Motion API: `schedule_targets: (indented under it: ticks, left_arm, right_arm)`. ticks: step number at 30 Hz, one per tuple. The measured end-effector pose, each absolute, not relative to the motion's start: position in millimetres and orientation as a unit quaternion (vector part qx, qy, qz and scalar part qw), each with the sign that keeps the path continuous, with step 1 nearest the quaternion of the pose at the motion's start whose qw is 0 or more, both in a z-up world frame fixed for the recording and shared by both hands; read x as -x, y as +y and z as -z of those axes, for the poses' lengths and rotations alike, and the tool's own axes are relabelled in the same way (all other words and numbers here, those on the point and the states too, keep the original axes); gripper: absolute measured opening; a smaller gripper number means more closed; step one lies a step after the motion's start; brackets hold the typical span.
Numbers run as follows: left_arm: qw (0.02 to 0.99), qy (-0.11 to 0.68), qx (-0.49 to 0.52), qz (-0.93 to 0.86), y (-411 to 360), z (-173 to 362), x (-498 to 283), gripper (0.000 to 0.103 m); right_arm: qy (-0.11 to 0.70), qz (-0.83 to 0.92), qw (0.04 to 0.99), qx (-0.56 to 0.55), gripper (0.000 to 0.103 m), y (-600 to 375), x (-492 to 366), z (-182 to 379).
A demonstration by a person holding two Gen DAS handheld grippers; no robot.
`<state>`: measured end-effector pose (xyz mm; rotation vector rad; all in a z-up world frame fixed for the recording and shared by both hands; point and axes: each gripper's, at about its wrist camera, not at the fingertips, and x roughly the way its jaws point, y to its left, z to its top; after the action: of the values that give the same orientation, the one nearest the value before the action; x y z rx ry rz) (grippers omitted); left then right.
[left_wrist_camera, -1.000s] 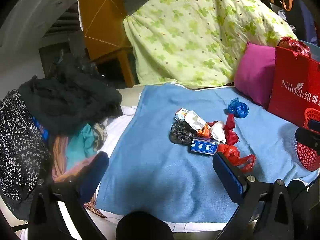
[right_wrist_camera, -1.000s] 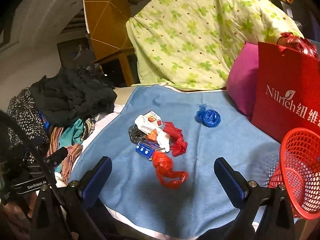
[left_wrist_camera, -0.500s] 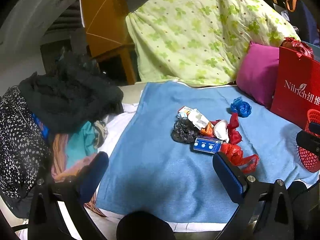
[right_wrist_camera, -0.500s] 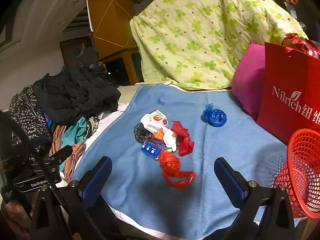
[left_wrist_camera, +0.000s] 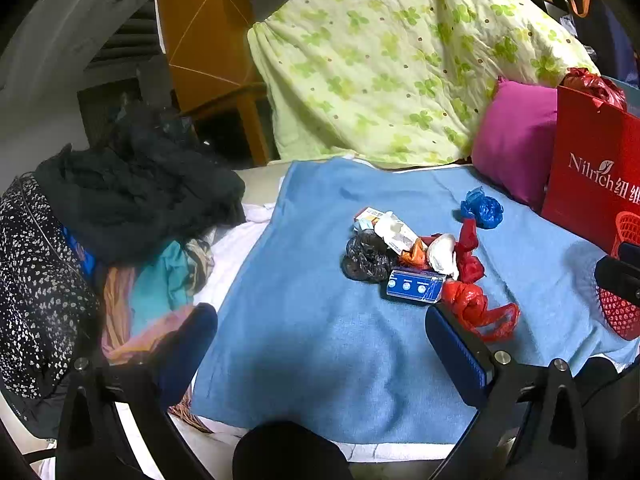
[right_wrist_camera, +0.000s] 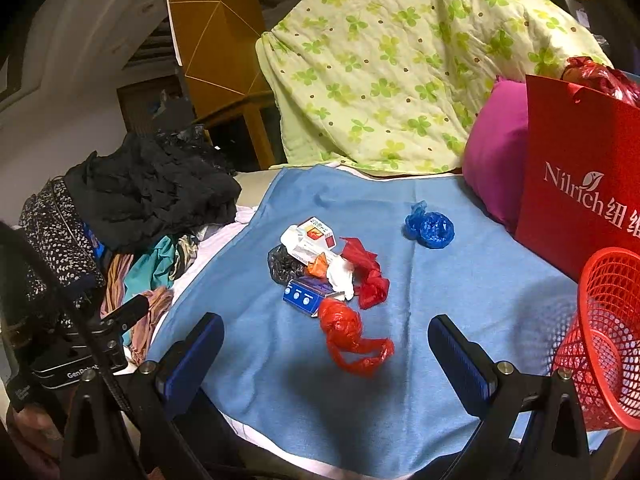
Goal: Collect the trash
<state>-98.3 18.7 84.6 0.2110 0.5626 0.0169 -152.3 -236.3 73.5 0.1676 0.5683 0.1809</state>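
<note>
Both tongs: left tongs [left_wrist_camera: 320,340] and right tongs [right_wrist_camera: 326,354] — wide open, empty.
Red bag [right_wrist_camera: 348,336]: probably light, soft — pinch the knot.

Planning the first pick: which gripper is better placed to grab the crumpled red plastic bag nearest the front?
Right. The crumpled red plastic bag lies centred ahead of the open right gripper; for the left gripper it sits off beside one finger.

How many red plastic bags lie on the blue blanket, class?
2. One knotted red plastic bag lies nearest the grippers, in front of the blue box. The other red plastic bag lies at the pile's right edge, beside the white wrapper. More may be hidden underneath.
</note>
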Motion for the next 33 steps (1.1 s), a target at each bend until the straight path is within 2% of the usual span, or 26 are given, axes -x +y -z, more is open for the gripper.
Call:
schedule_targets:
  ticks: [21, 33]
  left_arm:
    - [0.951, 0.290, -0.108, -0.007, 18.6, -77.0, 89.9, 0.103]
    - [0.944, 0.311, -0.107, -0.010, 21.3, -62.6, 62.3, 0.103]
  right_arm:
    - [0.288, -0.090, 0.948, -0.099, 0.103, -238.5, 144.4, -64.1]
    - [0.320, -0.110, 0.934, -0.119, 0.103, -237.9, 103.9, -38.9]
